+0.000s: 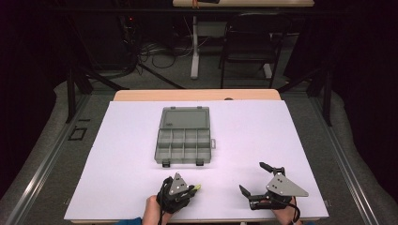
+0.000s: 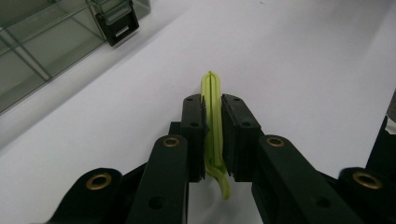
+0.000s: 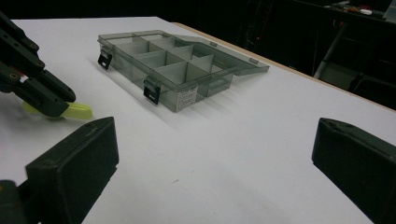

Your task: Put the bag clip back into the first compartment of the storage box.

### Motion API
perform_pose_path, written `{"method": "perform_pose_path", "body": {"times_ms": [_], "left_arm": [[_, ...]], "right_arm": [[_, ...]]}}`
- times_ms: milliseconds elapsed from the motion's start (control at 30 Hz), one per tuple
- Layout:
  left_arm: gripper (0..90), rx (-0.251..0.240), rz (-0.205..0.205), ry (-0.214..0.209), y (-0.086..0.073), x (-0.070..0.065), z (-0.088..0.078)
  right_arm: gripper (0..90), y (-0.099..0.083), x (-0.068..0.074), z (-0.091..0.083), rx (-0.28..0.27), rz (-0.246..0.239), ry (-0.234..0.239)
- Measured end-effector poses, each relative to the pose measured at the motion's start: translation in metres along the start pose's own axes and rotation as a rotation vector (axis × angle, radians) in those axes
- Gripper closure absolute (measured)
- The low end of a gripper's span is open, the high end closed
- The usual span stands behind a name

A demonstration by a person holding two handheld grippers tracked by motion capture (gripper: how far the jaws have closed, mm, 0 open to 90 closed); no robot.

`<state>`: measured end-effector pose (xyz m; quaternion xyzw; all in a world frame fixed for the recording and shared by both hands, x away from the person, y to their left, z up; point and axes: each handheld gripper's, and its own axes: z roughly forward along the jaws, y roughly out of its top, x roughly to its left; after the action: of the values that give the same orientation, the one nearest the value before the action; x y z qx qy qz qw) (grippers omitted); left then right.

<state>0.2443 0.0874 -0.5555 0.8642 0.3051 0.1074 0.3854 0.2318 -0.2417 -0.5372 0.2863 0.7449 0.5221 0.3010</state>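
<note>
Near the table's front edge, the left gripper (image 2: 212, 112) has its jaws clamped on a thin yellow-green plastic strip (image 2: 213, 123), whose long axis runs along them. The right gripper (image 1: 258, 178) rests beside it, jaws apart. Farther off lies the open grey compartment box (image 1: 183, 137).

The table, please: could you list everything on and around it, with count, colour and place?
Sheet: one, white, covering the table top.
Table: one, wooden edge showing at the far side.
Box: one, clear grey, compartmented, lid open, at the sheet's centre; black latches on its near edge.
Clip: one, yellow-green, at the near edge, pinched between the left jaws.
Chair: one, black, on the floor beyond the table.
Cables: several, on the floor beyond the table.
Left gripper: one, black, near edge, shut on the clip.
Right gripper: one, black, near right, jaws wide open, nothing between them.
Hands: two, at the bottom edge.
</note>
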Motion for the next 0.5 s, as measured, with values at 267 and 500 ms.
{"method": "perform_pose_path", "body": {"times_ms": [267, 500], "left_arm": [[80.1, -0.004, 0.005, 0.005, 0.0003, 0.0025, -0.0016], [80.1, -0.009, 0.005, 0.01, 0.0004, 0.004, -0.0028]], "right_arm": [[0.1, -0.0001, -0.0003, 0.0, 0.002, 0.001, 0.004], [0.1, -0.0004, -0.0005, 0.0002, 0.003, 0.001, 0.003]]}}
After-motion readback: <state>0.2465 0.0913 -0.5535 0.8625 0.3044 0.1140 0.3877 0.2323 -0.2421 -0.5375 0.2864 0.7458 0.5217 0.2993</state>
